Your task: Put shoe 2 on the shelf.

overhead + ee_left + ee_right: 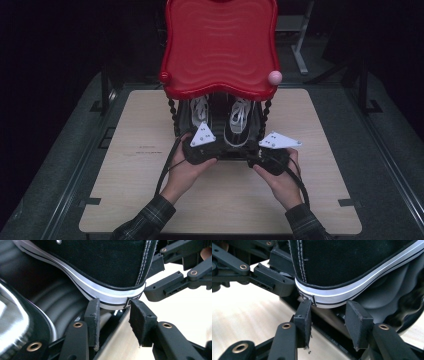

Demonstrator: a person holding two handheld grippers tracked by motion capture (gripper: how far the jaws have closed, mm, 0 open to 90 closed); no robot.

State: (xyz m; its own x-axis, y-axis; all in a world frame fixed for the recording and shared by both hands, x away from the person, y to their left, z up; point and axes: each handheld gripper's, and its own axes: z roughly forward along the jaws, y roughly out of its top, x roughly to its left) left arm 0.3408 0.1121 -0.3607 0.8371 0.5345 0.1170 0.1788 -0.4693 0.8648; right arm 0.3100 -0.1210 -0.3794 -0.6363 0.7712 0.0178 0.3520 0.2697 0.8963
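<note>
Two black sneakers with white laces and white sole stripes stand on the lower shelf of a red rack (220, 45). The left sneaker (200, 112) has its heel (117, 297) between the pad tips of my left gripper (113, 307), which touch the sole on both sides. In the high view my left gripper (212, 145) sits at that heel. The right sneaker (239, 117) has its heel (329, 298) between the pads of my right gripper (328, 308), which also touch its sole. My right gripper (246, 149) is close beside the left one.
The rack's red top tray overhangs the sneakers, with a pink knob (274, 77) at its front right corner and beaded black posts (172, 107). It stands at the back of a light wooden table (320, 165). Bare tabletop lies to both sides of the hands.
</note>
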